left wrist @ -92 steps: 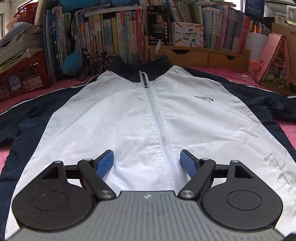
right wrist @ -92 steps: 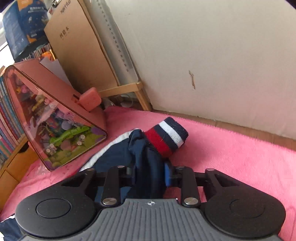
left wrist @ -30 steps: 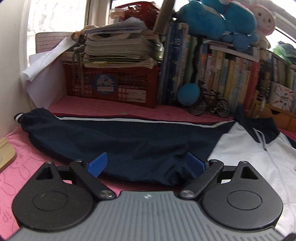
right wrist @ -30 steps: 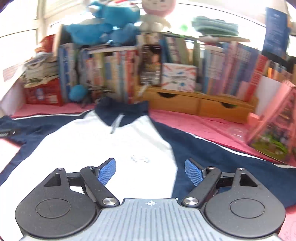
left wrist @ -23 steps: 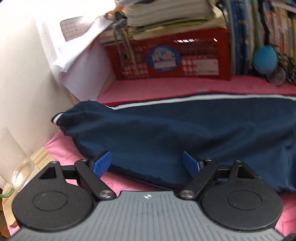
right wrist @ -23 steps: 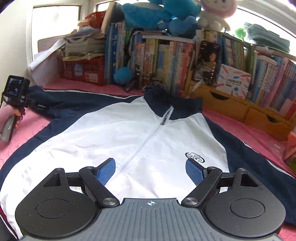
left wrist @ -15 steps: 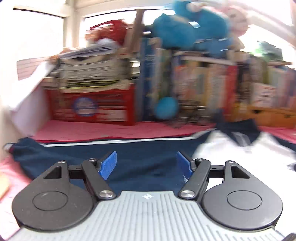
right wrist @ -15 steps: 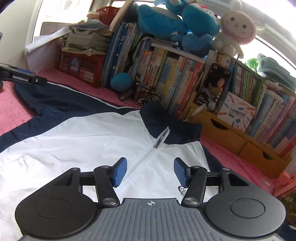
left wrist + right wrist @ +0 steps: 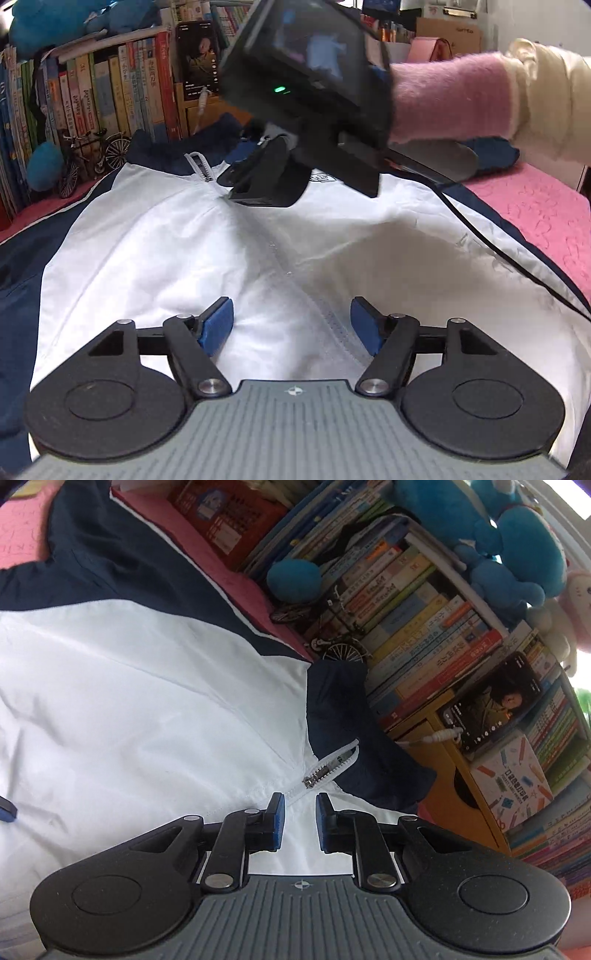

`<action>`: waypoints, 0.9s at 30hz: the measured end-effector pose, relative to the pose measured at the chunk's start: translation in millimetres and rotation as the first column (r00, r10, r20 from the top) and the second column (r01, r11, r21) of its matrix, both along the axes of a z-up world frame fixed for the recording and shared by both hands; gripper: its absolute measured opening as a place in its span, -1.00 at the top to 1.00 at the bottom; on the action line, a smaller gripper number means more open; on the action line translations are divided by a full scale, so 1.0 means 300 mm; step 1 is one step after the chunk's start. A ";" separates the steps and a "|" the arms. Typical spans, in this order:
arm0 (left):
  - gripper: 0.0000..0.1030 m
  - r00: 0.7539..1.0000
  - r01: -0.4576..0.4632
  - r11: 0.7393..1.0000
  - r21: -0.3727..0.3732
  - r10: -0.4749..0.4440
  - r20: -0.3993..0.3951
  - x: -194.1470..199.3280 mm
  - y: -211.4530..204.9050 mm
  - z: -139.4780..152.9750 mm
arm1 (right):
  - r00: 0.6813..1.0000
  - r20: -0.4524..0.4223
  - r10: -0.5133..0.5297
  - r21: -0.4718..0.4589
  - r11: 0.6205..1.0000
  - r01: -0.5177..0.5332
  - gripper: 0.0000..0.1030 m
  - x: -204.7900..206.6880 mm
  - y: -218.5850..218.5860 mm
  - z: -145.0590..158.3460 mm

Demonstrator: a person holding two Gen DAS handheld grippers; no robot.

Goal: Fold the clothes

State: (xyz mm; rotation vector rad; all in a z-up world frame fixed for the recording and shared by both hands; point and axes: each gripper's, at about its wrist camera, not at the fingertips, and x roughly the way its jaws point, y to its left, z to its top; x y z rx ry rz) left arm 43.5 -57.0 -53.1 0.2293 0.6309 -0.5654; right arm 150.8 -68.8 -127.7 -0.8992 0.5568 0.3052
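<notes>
Over the jacket's [image 9: 155, 254] white chest, the left claw [image 9: 291, 325] tilts downward with its blue pads spread wide, the zip [image 9: 325, 314] running between them and no cloth pinched; above it, near the collar [image 9: 354, 734], the right claw [image 9: 298, 821] comes in rolled to one side, carried by a hand hidden under a fuzzy pink sleeve [image 9: 450, 99] with a cream cuff behind it — its jaws are closing, a narrow gap left, the zip's top just ahead of the pads and nothing gripped between them yet. The jacket lies flat, front up, on a pink cover [image 9: 546, 210] whose surface shows a quilted, looped pattern; smooth white panels, navy sleeves and collar, thin white piping. A black cable [image 9: 480, 236] trails from the right claw across the cloth. Behind stand packed books [image 9: 417, 602], a toy bike [image 9: 92, 155], a round blue ball [image 9: 293, 579], blue plush toys [image 9: 517, 546] — and a red crate [image 9: 218, 513].
</notes>
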 end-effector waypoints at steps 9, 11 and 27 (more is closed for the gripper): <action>-0.95 0.997 0.074 0.997 0.007 -0.073 -0.036 0.013 -0.013 -0.016 | 0.997 0.043 0.063 -0.221 0.974 -0.052 0.90 0.123 0.042 -0.143; -1.00 0.995 0.087 0.996 0.013 -0.087 -0.039 0.008 -0.018 -0.019 | 0.996 0.021 0.083 -0.223 0.972 -0.076 0.90 0.121 0.038 -0.129; -1.00 0.995 0.092 0.996 0.009 -0.091 -0.043 0.013 -0.019 -0.019 | 0.998 0.013 0.065 -0.217 0.974 -0.061 0.90 0.213 0.021 -0.105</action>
